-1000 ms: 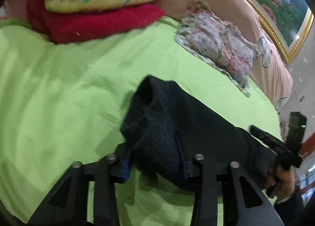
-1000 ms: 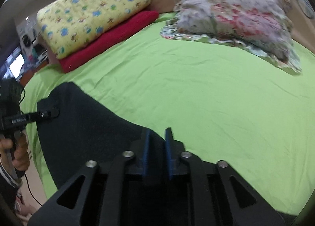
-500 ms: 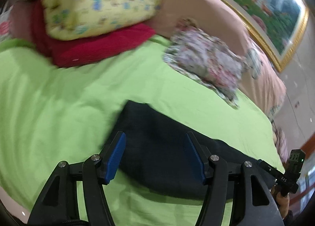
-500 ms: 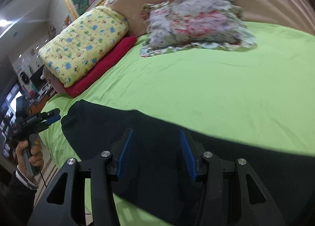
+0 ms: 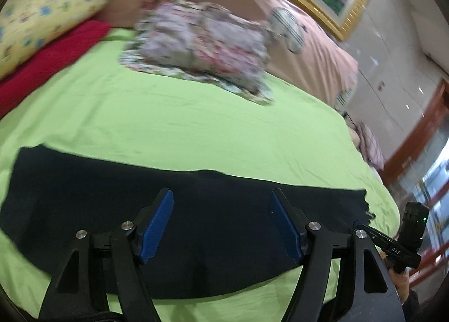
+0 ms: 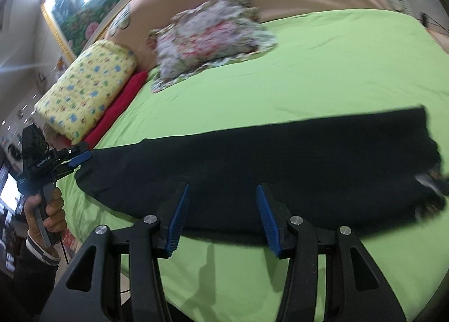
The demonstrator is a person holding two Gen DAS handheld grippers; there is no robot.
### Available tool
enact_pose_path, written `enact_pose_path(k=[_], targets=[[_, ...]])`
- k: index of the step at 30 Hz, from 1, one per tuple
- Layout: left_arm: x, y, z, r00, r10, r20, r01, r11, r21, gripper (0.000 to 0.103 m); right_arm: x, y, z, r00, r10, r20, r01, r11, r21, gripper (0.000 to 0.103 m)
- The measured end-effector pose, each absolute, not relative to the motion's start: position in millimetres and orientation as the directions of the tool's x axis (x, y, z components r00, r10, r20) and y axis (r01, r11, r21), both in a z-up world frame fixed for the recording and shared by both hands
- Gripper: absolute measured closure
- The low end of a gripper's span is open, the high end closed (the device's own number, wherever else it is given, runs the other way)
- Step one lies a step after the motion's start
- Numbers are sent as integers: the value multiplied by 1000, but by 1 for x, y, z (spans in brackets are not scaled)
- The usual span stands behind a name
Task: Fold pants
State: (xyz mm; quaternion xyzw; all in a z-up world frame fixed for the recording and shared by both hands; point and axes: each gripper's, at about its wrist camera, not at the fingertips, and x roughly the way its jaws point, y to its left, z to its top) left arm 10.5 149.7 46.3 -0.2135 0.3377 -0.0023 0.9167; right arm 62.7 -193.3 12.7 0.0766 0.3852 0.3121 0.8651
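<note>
Black pants (image 5: 84,204) lie flat as a long folded band across the green bed sheet (image 5: 196,125); the right wrist view shows the pants (image 6: 280,159) stretching from left to right. My left gripper (image 5: 221,194) hovers over the middle of the band, its jaws opening, blue pads wide apart and gripping nothing. My right gripper (image 6: 221,188) hangs above the band's near edge, open, with no cloth between its pads. At the band's left end in the right wrist view, the left gripper (image 6: 80,159) is held by a hand (image 6: 47,209). The right gripper (image 5: 393,243) shows by the band's right end.
A floral pillow (image 5: 202,49) lies at the head of the bed against a pink headboard (image 5: 308,21). A yellow patterned quilt (image 6: 89,89) rests on a red blanket (image 6: 120,108) at the far left. The bed's edge (image 5: 390,190) drops off on the right.
Both grippers let go of the pants, opened and pulled back. The bunched cloth the left gripper held now lies spread out flat as a long band.
</note>
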Motion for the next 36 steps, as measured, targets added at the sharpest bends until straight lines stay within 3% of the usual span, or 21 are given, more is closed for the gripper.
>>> enact_pose_path(k=[18,25,36], targets=[[99,19,52,666,-345,-661,135,928,-348,26,54,-310,-6,626,477,-617,-183,859,478,46],[133,-28,55,622,-371,-690,233,928,-290,26,64,-333,-15,635,507,-583,-106,804,585,46],[163,-70,41,552,-412,-725,290,910,-296,26,87,-347,-26,669,549,-501,42,645,763,44]])
